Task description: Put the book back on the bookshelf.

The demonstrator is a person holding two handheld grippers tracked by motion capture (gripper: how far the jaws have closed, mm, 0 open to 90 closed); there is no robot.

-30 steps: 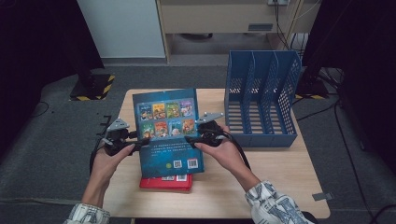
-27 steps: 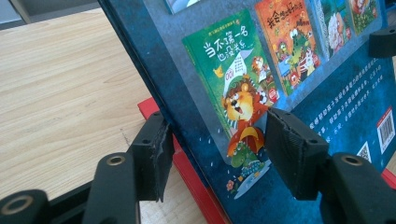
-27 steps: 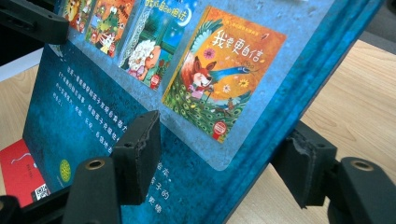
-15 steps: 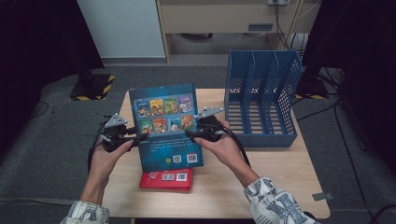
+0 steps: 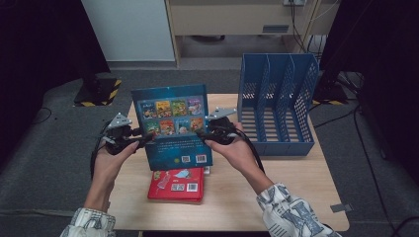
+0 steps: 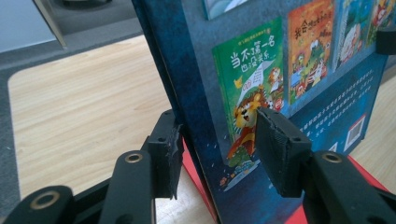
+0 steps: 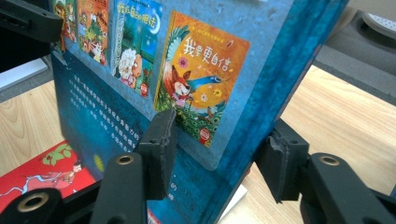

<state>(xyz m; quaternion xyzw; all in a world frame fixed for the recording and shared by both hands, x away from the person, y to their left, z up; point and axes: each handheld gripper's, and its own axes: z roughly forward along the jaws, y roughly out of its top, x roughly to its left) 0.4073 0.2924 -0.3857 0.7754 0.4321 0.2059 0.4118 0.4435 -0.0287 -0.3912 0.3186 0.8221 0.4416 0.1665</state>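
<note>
Blue book (image 5: pixel 173 126), raised upright off the table (image 5: pixel 296 177), back cover with small picture panels facing the person. It sits above and slightly behind a red book (image 5: pixel 177 184) lying flat on the wood, and well left of the blue file rack (image 5: pixel 276 103). Left gripper (image 5: pixel 141 140) pinches the book's left edge; its jaws have just been closing, pads on both faces. Right gripper (image 5: pixel 203 134) clamps the right edge the same way, jaws also just closing, the book's thickness between them
</note>
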